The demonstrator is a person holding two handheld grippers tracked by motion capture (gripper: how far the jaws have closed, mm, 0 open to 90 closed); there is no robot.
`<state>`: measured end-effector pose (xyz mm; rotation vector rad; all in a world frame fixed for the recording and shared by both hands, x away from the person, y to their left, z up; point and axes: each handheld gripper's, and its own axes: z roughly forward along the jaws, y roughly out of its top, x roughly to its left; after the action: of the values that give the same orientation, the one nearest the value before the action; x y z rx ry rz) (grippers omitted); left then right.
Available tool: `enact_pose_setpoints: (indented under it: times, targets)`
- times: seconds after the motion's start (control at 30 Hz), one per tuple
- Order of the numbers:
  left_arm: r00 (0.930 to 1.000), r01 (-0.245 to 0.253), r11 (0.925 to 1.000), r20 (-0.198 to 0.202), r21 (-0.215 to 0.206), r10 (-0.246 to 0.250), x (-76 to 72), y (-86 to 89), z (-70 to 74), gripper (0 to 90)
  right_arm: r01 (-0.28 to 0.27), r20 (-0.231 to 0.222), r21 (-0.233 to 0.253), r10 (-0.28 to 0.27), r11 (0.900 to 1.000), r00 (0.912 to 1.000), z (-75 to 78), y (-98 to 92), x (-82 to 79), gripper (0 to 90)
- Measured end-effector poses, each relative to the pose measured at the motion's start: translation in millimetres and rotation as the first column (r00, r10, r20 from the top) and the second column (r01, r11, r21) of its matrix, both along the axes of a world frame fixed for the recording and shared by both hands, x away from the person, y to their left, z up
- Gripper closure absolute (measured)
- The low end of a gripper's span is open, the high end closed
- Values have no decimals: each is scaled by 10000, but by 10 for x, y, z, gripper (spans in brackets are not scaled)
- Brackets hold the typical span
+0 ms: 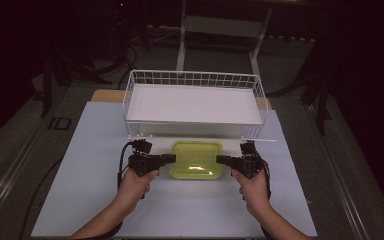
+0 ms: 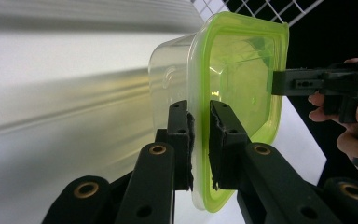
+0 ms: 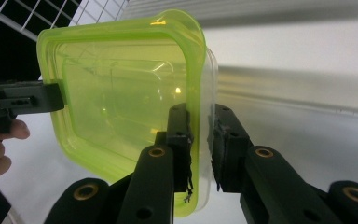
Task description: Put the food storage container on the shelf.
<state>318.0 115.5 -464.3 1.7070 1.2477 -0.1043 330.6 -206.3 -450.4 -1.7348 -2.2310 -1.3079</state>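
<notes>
Green-lidded clear container (image 1: 196, 160) gripped at both ends — on the counter (image 1: 95, 150), just in front of the white wire basket (image 1: 130, 95).
The left hand-held gripper (image 2: 199, 140) clamps the lid rim at one side, the right hand-held gripper (image 3: 200, 140) the opposite rim. Container looks empty; the basket holds a flat white sheet (image 1: 192, 102). Bare counter lies to either side and nearer the person — the basket's front wall stands close behind.

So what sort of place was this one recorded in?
Probably a lab or recording workspace, not a home: a white board-covered table in a dark room, metal frame legs behind, a white wire basket and a green-lidded clear plastic container staged between handheld grippers.
</notes>
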Motion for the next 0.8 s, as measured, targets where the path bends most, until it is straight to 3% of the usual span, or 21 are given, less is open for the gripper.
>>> enact_pose_setpoints:
  times: [0.3,0.63,0.8]
  targets:
    - [9997,-241,9995,-20,188,242,188,-9,-109,803,270,102,-247,-267,9993,9996,-81,55,207,784]
    - [9985,-434,9987,-308,274,443,341,-21,-270,802,507,93,-533,-503,9973,9987,-204,101,377,780]
    - [9992,-381,9987,-83,332,384,392,-23,-324,802,640,18,-552,-640,9964,9979,-270,113,424,779]
